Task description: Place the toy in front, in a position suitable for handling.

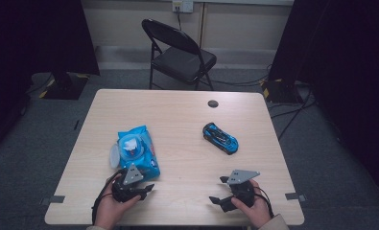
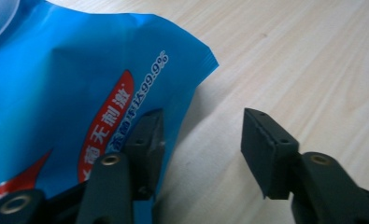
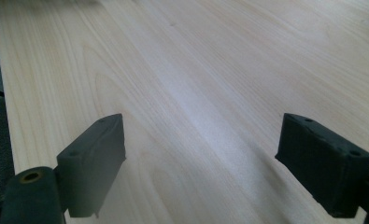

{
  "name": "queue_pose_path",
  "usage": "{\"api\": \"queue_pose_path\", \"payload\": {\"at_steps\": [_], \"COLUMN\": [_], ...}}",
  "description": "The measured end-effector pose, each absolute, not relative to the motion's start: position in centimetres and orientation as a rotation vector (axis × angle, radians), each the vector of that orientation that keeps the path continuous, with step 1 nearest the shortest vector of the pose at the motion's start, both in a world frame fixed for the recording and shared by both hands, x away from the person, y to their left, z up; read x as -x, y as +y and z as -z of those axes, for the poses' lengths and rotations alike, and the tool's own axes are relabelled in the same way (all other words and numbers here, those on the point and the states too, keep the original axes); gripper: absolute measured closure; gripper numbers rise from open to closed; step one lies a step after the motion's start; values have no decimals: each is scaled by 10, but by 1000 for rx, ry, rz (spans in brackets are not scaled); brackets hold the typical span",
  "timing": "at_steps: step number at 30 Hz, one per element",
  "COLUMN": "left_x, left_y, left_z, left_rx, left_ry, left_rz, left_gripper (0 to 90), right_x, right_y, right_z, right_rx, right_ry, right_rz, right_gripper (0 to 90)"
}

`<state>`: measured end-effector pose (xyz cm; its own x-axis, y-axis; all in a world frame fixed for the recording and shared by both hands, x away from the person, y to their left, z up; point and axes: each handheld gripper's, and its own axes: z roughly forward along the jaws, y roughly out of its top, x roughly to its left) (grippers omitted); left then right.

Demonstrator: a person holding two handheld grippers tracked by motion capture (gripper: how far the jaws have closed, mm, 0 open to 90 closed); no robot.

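Reading "99.9%", white Chinese print on blue wipes pack

Wooden table: wipes pack, toy car.

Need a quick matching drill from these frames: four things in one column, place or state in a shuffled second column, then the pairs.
Column 1
1. wipes pack
2. toy car
3. left gripper
4. right gripper

Column 2
A. jaws wide apart over bare table, nothing between them
B. blue, lying on the right half of the table
C. lid flipped open, on the left half of the table
D. one jaw at the pack's edge, the other over bare wood

Pairs: 1-C, 2-B, 3-D, 4-A
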<state>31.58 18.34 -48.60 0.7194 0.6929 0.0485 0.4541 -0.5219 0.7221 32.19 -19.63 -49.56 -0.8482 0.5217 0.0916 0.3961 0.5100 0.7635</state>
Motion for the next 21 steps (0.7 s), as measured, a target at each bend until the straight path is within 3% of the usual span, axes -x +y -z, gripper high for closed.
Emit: {"api": "queue_pose_path", "payload": {"at_steps": [21], "left_x": [-367], "left_y": [197], "left_z": [486], "left_rx": [-2194], "left_ry": [941], "left_rz": [-447], "left_gripper": [530], "right_x": [-335], "right_y": [-203], "right_z": [504], "right_rx": [-815], "right_ry": [2611], "right_rz": [-1201], "right_gripper": [147]}}
